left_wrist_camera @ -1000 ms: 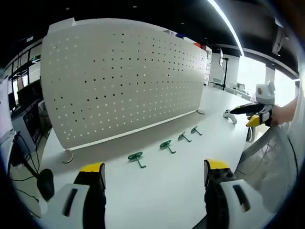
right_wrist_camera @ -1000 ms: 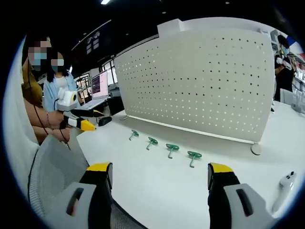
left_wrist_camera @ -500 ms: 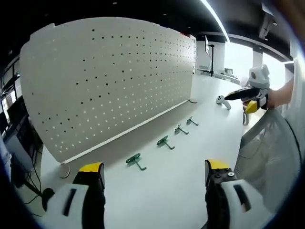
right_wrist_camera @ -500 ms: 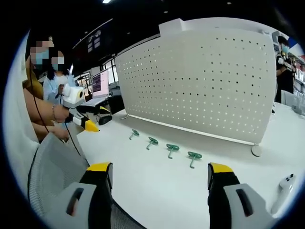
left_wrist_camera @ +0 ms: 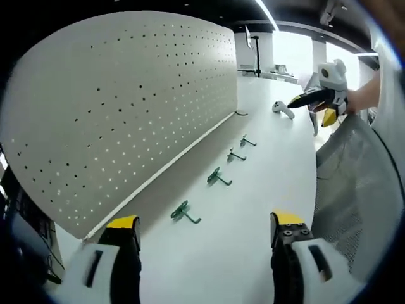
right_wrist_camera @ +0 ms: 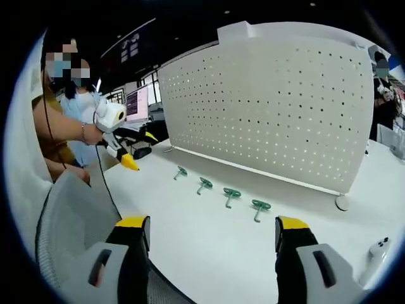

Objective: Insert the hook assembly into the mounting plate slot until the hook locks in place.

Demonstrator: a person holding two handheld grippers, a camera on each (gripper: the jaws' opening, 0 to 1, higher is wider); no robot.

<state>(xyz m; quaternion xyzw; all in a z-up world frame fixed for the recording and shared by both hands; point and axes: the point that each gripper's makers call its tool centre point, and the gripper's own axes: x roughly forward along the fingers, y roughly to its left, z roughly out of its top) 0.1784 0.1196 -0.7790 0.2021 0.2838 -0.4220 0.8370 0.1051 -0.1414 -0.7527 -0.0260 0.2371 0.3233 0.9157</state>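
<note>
1. Four green hooks lie in a row on the white table (right_wrist_camera: 209, 253), just in front of the pegboard (right_wrist_camera: 278, 107), spaced apart, none touching. Likely laid out for easy one-by-one pickup.
2. Going L to R in the right gripper view: first hook (right_wrist_camera: 181, 172), second hook (right_wrist_camera: 204, 184), third hook (right_wrist_camera: 231, 194), fourth hook (right_wrist_camera: 259, 206). All rest flat on the table, none in the board yet.
3. Pegboard is the mounting plate, upright on small feet, holes facing the hooks, so I'd guess it's set for insertion straight from the front.
4. Left gripper (left_wrist_camera: 202, 237): jaws wide apart, nothing between them, hovering above the table. The hook nearest its camera (left_wrist_camera: 184, 213) sits just ahead, between the jaw lines. Looks lined up for a grab, but no contact.
5. Right gripper (right_wrist_camera: 205, 234): jaws also wide, empty, held off over the near edge, near a grey mesh chair back (right_wrist_camera: 69, 221). Probably parked to keep the view clear.
6. White handheld controller (right_wrist_camera: 378, 248) lies off at far R, well apart from the hooks.
7. Writing/brands: none readable. A monitor (right_wrist_camera: 135, 104) glows in the back, text too small to tell.
</note>
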